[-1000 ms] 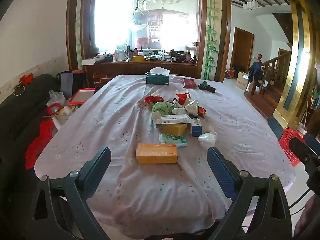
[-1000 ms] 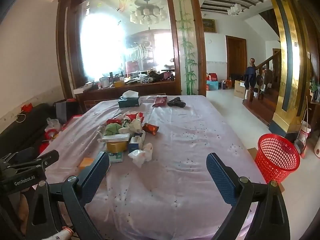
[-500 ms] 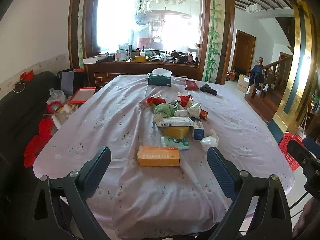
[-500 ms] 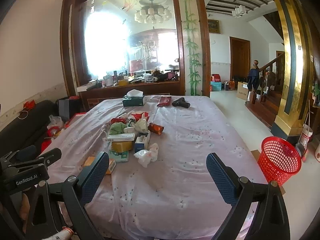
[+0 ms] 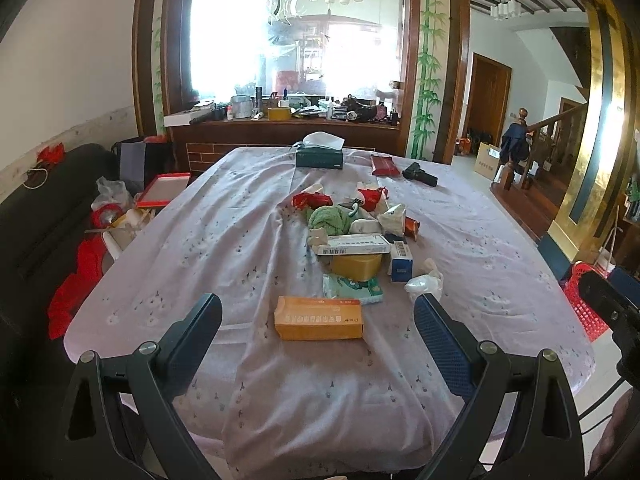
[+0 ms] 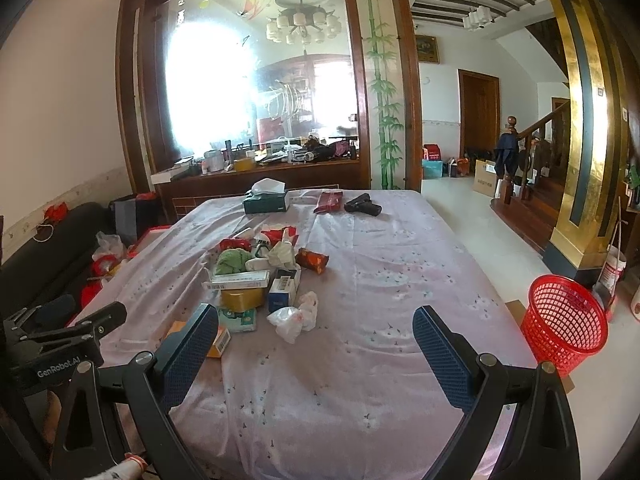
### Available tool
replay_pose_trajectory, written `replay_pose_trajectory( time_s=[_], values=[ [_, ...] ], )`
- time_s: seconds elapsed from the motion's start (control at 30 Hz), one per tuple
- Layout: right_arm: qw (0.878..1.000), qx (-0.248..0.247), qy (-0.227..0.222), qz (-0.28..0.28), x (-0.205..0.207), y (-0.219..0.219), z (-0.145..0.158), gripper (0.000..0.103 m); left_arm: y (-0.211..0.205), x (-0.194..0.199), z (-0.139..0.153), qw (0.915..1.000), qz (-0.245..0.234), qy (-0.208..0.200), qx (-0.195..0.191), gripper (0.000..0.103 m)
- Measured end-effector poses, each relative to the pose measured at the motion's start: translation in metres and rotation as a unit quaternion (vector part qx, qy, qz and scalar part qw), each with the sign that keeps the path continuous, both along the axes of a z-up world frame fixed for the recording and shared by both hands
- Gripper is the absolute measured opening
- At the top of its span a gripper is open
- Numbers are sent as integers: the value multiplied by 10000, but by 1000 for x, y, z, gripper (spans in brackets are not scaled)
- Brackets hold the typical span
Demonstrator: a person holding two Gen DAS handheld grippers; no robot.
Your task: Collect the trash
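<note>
A heap of trash (image 5: pixel 356 236) lies mid-table on the lilac cloth: boxes, wrappers, a green rag, a yellow tape roll. An orange box (image 5: pixel 319 317) lies nearest, between the fingers of my open, empty left gripper (image 5: pixel 318 318) but farther off. A crumpled white tissue (image 6: pixel 295 316) lies at the heap's right edge, ahead and left of my open, empty right gripper (image 6: pixel 316 330). A red mesh waste basket (image 6: pixel 566 330) stands on the floor to the right of the table; it also shows in the left wrist view (image 5: pixel 584 300).
A green tissue box (image 5: pixel 319 156), a red pouch (image 5: pixel 383 166) and a black tool (image 5: pixel 420 174) sit at the table's far end. A dark sofa with red clutter (image 5: pixel 76 240) runs along the left. The left gripper shows in the right wrist view (image 6: pixel 60 344).
Both grippers have drawn back and risen slightly, so the table and heap appear a little farther. Jaws stay open; nothing on the table has moved.
</note>
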State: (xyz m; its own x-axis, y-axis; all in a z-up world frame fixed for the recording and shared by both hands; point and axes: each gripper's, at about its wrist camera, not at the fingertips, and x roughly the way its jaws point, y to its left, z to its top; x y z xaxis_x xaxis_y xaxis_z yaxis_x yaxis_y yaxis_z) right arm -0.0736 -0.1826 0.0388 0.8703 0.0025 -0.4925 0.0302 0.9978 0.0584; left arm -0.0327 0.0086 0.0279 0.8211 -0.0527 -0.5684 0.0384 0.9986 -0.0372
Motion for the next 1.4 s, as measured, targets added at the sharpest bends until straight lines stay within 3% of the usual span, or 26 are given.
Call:
replay_pose_trajectory(
  time_s=[1.0,1.4],
  values=[
    [10000,38,-74,-41,-2,-10,5,100,-9,1,0,9998,-190,-60,-13,96],
    [9995,228,-11,196,6,-9,-5,100,-2,7,-10,9997,-158,10,-210,96]
  ],
)
